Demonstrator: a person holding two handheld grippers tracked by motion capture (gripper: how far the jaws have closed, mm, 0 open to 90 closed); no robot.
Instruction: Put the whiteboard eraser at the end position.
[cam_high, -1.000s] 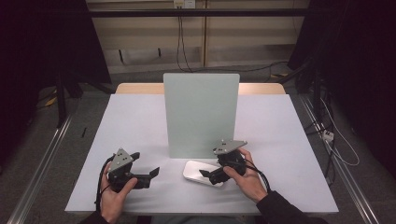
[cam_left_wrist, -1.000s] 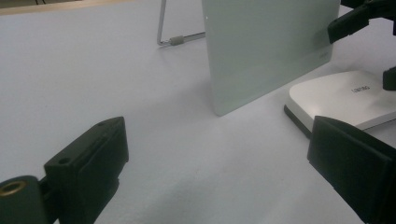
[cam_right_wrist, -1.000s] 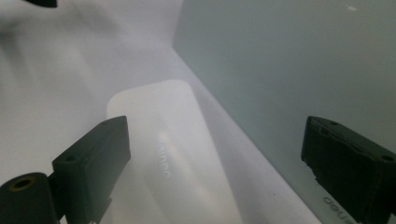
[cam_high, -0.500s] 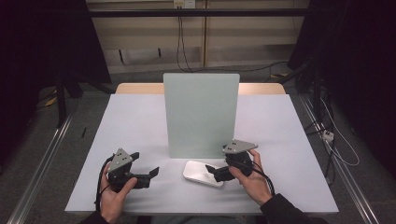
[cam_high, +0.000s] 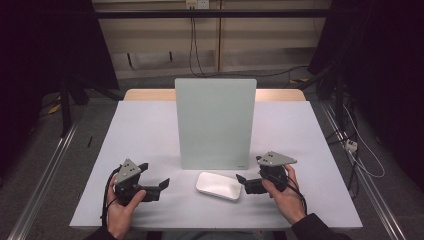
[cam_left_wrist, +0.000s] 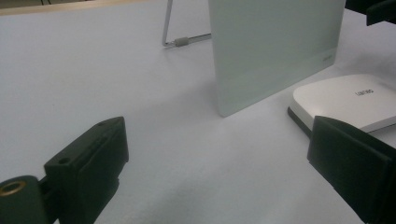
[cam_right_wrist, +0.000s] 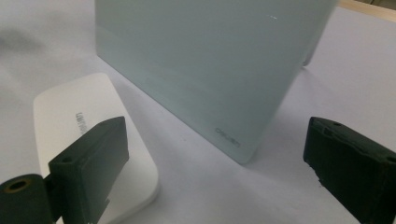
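Near the table's (cam_high: 150, 125) front edge, the white box (cam_high: 218, 185) lies between both gaping, empty grippers (right gripper (cam_high: 244, 182) nearer; left gripper (cam_high: 161, 186)).

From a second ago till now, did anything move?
The right gripper slid right, off the white box, and now sits beside it with jaws open, holding nothing. The left gripper, the box and the standing board stayed put.

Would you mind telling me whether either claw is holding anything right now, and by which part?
Nothing is held: the left claw and right claw are both open, jaws apart, beside the white device.
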